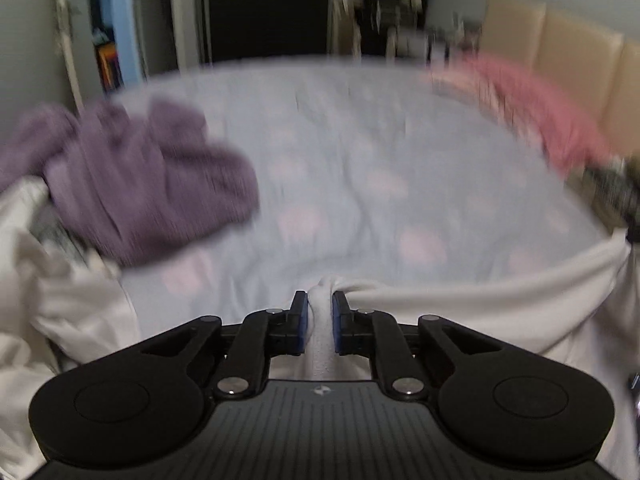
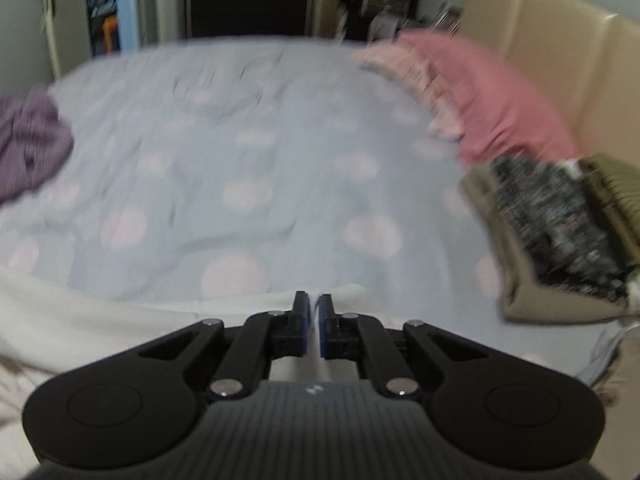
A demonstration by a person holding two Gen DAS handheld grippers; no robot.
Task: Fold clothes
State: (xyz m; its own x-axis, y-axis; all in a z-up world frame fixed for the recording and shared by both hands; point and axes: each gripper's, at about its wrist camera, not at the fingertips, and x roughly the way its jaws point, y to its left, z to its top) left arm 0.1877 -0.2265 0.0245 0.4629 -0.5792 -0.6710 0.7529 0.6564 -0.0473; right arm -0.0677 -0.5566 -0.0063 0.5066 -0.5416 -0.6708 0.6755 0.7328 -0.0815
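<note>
Your left gripper [image 1: 320, 312] jaws pinch the white cloth garment [image 1: 480, 312]; your right gripper [image 2: 314, 316] jaws clamp its edge above the pale-blue spotted bed [image 2: 280, 140].

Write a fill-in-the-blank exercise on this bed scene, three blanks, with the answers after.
1. The left gripper is shut on a bunched ____ garment.
2. The purple garment lies on the bed's ____ side in both views.
3. The bedsheet is pale blue with ____ spots.
Answers: white; left; pink

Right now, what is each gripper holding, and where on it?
Both grip the white garment along its upper edge: the left gripper pinches a bunched fold, the right gripper is shut on the thin hem.
</note>
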